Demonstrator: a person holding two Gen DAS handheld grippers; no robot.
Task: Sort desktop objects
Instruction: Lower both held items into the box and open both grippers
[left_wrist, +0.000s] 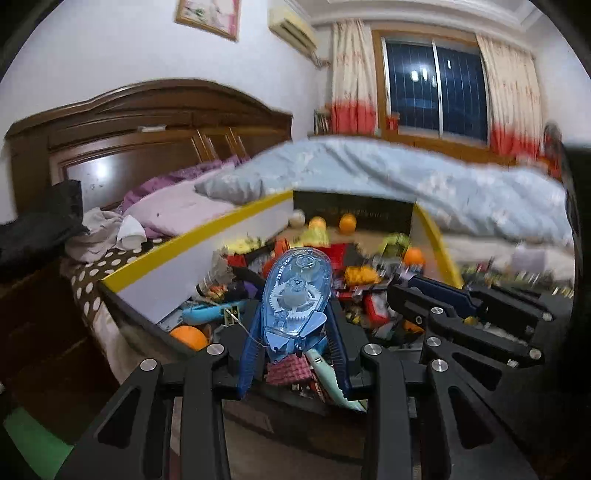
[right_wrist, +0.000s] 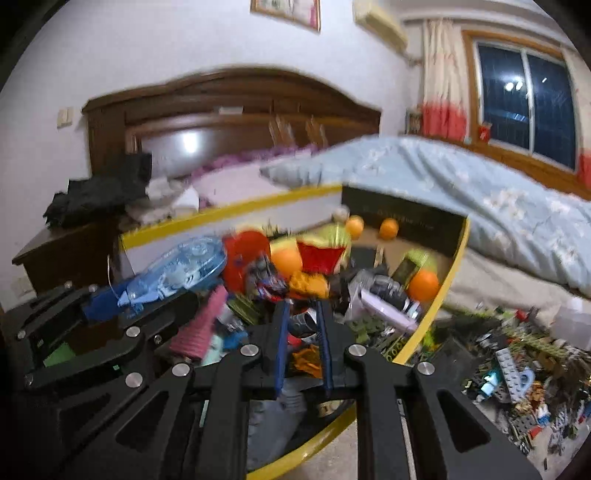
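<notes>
Risk first, on the left: the left gripper (left_wrist: 295, 332) is clamped on a blue see-through correction tape (left_wrist: 297, 295), its fingers (left_wrist: 249, 347) pinching only the narrow tail end, so the wide body stands up free above them. A loose thread of tape (left_wrist: 243, 325) trails from the nose; it could snag on the clutter below, or the dispenser could pivot in the pinch and drop. The tape is held in the air over the yellow-rimmed box (left_wrist: 192, 232), which is heaped with toys and orange balls (left_wrist: 189, 335), so a drop would likely land inside but might bounce a ball out. To the right, the right gripper (right_wrist: 301, 332) has its fingers (right_wrist: 280, 339) a narrow gap apart with nothing pressed between them; it points into the same box and sits close to the other tool, so the two could knock together. Both pictures are smeared, which makes contact hard to judge. The left wrist view shows the tape's gears and the grip head-on. The right wrist view alone shows the tape side-on, and a scatter of small bricks (right_wrist: 517, 373) on the bed outside the box's right rim (right_wrist: 448, 280).
</notes>
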